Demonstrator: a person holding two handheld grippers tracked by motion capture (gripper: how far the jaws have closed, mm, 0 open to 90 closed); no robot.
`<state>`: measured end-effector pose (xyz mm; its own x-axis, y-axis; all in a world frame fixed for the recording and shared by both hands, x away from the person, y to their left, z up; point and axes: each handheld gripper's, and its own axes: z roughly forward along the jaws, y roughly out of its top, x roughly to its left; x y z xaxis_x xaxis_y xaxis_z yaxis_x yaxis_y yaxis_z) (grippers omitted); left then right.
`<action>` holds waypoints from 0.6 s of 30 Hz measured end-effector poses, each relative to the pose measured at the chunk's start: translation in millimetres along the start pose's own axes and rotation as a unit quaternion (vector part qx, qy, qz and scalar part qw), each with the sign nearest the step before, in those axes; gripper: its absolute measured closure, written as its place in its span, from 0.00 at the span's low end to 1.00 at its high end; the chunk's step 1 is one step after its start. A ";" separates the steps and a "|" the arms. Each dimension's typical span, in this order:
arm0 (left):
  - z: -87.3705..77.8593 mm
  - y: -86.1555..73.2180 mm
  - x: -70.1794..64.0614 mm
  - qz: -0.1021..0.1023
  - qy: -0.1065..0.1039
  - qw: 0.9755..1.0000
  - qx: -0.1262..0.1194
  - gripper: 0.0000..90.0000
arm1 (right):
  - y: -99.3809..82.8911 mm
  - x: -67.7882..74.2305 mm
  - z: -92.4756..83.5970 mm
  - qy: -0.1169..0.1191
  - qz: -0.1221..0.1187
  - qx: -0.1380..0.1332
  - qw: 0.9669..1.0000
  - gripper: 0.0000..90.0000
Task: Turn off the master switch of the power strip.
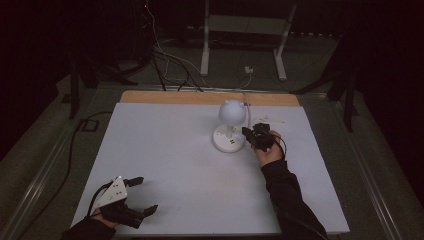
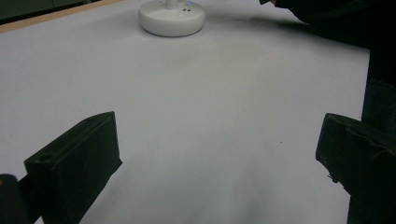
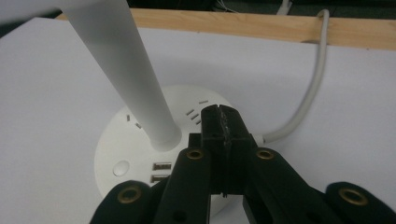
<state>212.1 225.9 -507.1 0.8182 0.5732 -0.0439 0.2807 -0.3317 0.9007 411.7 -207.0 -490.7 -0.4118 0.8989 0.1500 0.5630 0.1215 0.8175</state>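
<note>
A white desk lamp stands on the white table top, right of its middle, with a round base (image 1: 228, 138) and a globe head (image 1: 232, 111). My right gripper (image 1: 246, 134) sits at the base's right side. In the right gripper view its jaws (image 3: 223, 119) are pressed together with nothing between them, their tips over the base (image 3: 126, 154) just right of the lamp's stem (image 3: 126, 70). My left gripper (image 1: 146, 195) rests near the front left corner of the table, open. Its jaws (image 2: 219, 154) stand wide apart over bare surface, and the lamp base (image 2: 171, 17) lies far ahead.
A grey cable (image 3: 308, 93) runs from the lamp base over the wooden strip (image 1: 200, 97) at the table's far edge. The base carries USB ports (image 3: 161, 166) and a round button (image 3: 121, 168). Stands and loose cables (image 1: 170, 60) crowd the dark floor beyond.
</note>
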 end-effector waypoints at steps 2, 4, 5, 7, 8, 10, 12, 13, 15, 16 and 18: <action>0.0 0.0 -0.1 0.000 0.000 1.000 0.000 0.00 | -1.2 1.1 1.8 0.000 0.000 0.001 1.000 1.00; -0.1 0.0 0.0 0.000 -0.001 1.000 0.000 0.00 | -2.2 2.0 3.1 0.000 -0.003 0.003 1.000 1.00; 0.0 0.0 0.0 0.000 0.000 1.000 0.000 0.00 | -2.9 2.3 3.7 -0.001 -0.003 0.003 1.000 1.00; 0.0 0.0 0.0 0.000 -0.001 1.000 0.000 0.00 | -4.3 2.7 5.1 -0.001 -0.003 0.005 1.000 1.00; -0.2 0.1 -0.1 0.000 -0.001 1.000 0.000 0.00 | -5.2 2.9 5.8 -0.003 -0.005 0.006 1.000 1.00; -0.1 0.1 -0.2 0.001 -0.001 1.000 0.000 0.00 | -6.8 3.0 7.5 -0.003 -0.007 0.008 1.000 1.00; -0.1 0.1 -0.3 0.001 0.002 1.000 0.001 0.00 | -8.0 3.2 8.5 -0.004 -0.009 0.010 1.000 1.00; -0.3 0.2 -0.1 0.000 0.004 1.000 0.000 0.00 | -8.4 3.8 9.0 -0.004 -0.011 0.010 1.000 1.00; -0.7 0.2 0.5 -0.002 0.002 1.000 -0.001 0.00 | -9.1 4.9 9.9 -0.004 -0.014 0.011 1.000 1.00; -0.7 0.1 0.4 -0.001 0.003 1.000 0.000 0.00 | -9.6 5.4 10.5 -0.005 -0.015 0.011 1.000 1.00; -0.1 0.0 -0.1 0.001 0.000 1.000 0.001 0.00 | -10.6 6.2 11.7 -0.005 -0.016 0.015 1.000 1.00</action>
<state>211.9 225.9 -507.0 0.8192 0.5719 -0.0428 0.2799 -0.3336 0.9002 411.5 -197.8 -504.9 -0.4237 0.8980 0.1183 0.5700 0.1629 0.8053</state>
